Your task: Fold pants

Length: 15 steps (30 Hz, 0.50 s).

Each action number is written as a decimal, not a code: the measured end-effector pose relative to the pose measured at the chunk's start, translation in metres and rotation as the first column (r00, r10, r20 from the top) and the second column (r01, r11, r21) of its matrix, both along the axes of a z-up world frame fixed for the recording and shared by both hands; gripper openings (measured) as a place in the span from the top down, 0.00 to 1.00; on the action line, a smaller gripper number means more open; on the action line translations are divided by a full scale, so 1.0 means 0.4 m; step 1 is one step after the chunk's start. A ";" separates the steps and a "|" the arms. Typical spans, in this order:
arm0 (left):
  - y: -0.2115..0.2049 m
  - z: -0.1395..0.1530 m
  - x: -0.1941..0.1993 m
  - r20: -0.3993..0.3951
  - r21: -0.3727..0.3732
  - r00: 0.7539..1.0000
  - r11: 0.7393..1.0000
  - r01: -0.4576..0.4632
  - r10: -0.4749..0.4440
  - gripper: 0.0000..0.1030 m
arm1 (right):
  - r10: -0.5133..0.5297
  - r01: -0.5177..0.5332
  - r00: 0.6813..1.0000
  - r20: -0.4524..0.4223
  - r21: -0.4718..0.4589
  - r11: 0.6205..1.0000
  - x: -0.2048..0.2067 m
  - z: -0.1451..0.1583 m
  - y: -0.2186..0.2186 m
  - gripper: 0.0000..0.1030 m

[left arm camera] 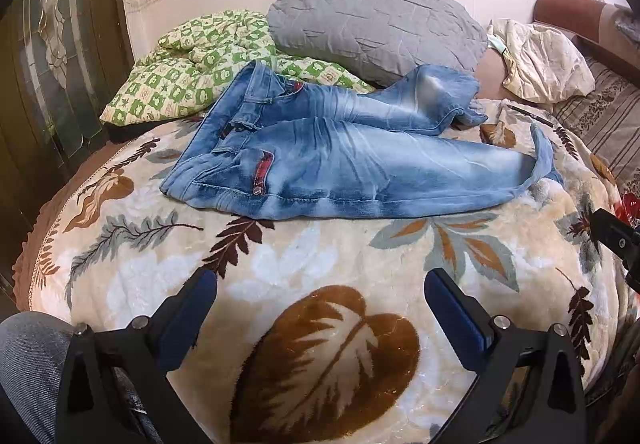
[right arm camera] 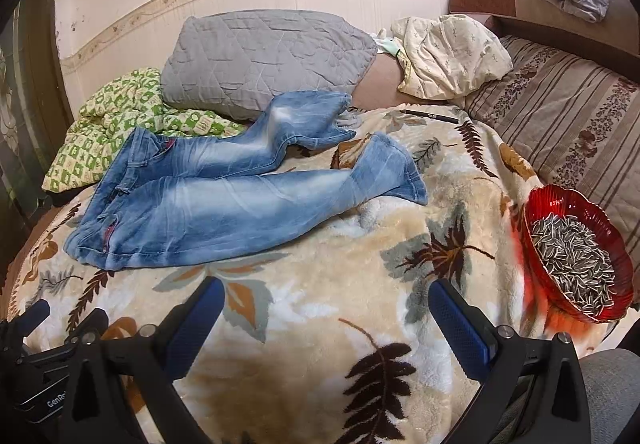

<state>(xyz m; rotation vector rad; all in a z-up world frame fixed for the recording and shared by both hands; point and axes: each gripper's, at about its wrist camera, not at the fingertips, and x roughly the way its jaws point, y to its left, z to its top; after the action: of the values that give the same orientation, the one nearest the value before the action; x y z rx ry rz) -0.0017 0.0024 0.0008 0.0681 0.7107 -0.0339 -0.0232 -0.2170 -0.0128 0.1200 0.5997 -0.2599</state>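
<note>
Faded blue jeans (left arm camera: 320, 160) lay unfolded on the leaf-print blanket (left arm camera: 328, 256), waistband toward the green checked quilt (left arm camera: 188, 64), far leg bent against the grey pillow (left arm camera: 372, 24). The near leg's hem curled up. Left gripper (left arm camera: 320, 300) and right gripper (right arm camera: 326, 308) both hovered wide open, short of the jeans. Bare blanket lay between. A red bowl (right arm camera: 580, 204) of seeds sat right of the jeans, well apart.
</note>
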 end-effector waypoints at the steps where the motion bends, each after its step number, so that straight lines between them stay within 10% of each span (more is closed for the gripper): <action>1: 0.001 0.000 0.000 0.000 0.000 1.000 1.000 0.000 0.000 0.00 | 0.002 -0.002 1.000 -0.003 0.005 1.000 0.000 0.000 0.000 0.00; 15: 0.000 0.000 -0.001 -0.001 0.004 1.000 1.000 0.002 -0.002 0.00 | 0.015 -0.015 1.000 0.000 0.012 1.000 -0.001 0.001 0.006 0.00</action>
<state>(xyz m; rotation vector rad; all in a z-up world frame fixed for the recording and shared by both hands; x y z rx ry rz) -0.0022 0.0025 0.0009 0.0728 0.7113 -0.0341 -0.0238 -0.2145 -0.0125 0.1270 0.6021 -0.2419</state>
